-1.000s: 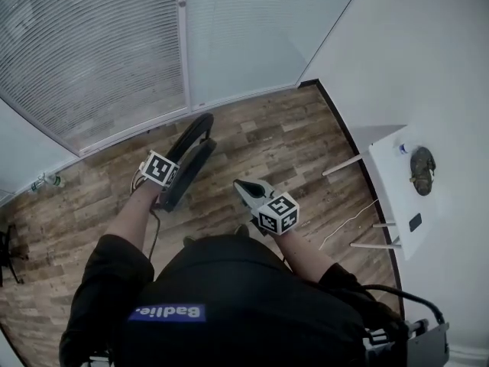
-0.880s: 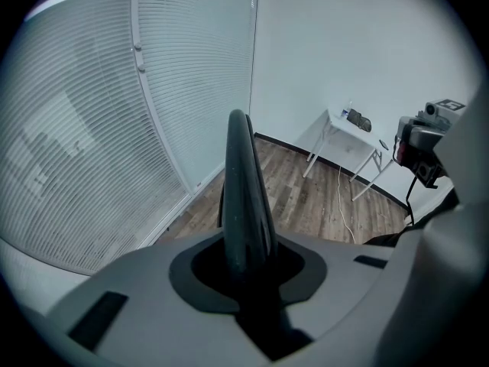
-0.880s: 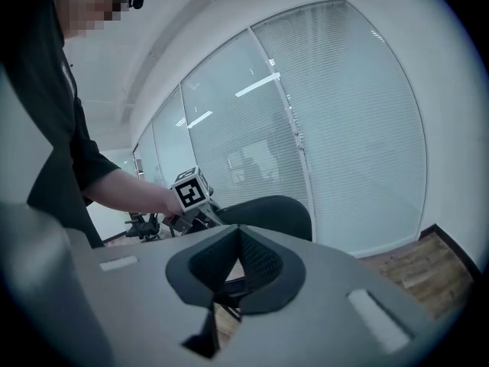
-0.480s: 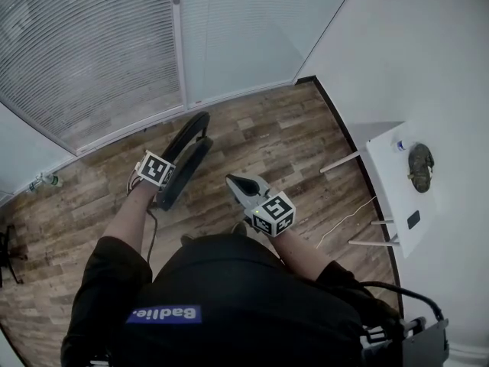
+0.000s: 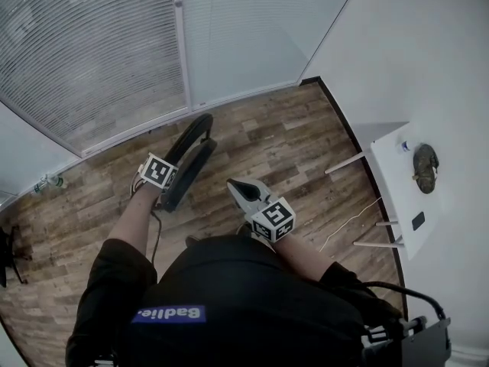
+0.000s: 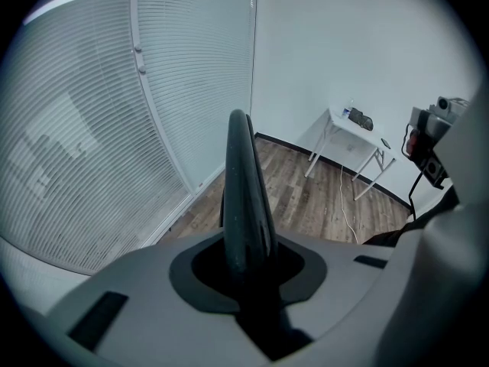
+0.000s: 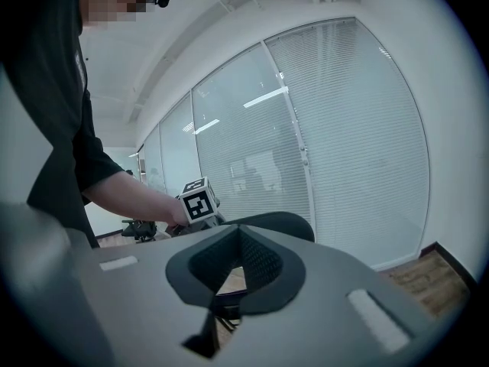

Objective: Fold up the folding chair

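The black folding chair (image 5: 189, 153) stands on the wood floor in front of me, seen edge-on from above in the head view. My left gripper (image 5: 161, 182) points steeply down at its near end, shut on the chair's rim. In the left gripper view that black rim (image 6: 243, 193) runs up from between the jaws of the left gripper (image 6: 246, 281). My right gripper (image 5: 243, 193) hangs in the air to the right of the chair, shut and empty. In the right gripper view the right gripper (image 7: 239, 237) faces the chair's curved top (image 7: 284, 224) and the left gripper's marker cube (image 7: 197, 200).
A glass wall with blinds (image 5: 92, 52) runs behind the chair. A white table (image 5: 397, 197) with a dark object (image 5: 424, 167) stands against the right wall, with a cable (image 5: 350, 222) on the floor beside it. A bottle (image 5: 47, 180) lies at the far left.
My right gripper has shifted slightly up and to the left and rolled a little. The left gripper has stayed shut on the chair's rim.
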Tool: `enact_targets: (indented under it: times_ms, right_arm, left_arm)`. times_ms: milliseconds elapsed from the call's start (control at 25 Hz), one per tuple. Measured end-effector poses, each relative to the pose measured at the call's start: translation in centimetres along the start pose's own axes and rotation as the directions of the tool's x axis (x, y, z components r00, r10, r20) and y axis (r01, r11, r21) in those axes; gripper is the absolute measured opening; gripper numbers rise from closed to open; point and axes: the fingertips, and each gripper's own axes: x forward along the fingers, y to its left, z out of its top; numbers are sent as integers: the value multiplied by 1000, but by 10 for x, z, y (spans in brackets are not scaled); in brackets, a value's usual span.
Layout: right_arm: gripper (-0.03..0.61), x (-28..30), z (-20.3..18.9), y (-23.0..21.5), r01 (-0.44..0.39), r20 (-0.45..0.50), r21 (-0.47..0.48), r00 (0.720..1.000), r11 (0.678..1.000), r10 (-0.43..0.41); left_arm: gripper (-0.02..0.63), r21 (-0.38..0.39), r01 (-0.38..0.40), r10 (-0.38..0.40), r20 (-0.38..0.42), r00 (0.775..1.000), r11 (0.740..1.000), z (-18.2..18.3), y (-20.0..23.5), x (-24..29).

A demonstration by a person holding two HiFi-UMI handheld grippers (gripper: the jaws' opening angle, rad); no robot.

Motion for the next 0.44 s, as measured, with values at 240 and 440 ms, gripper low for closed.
enact_targets:
  times_ms: [240, 440]
  right_arm:
    - [2, -2, -1, 2, 10, -1, 1, 1000, 1000, -10]
    - [2, 2, -2, 0, 28, -3, 8, 1000, 1000, -28]
  left_arm:
    - [74, 0, 2, -2, -1, 1000, 1000, 0, -3, -2]
    - [74, 3, -1, 1, -7, 1000, 1000, -3, 0, -3]
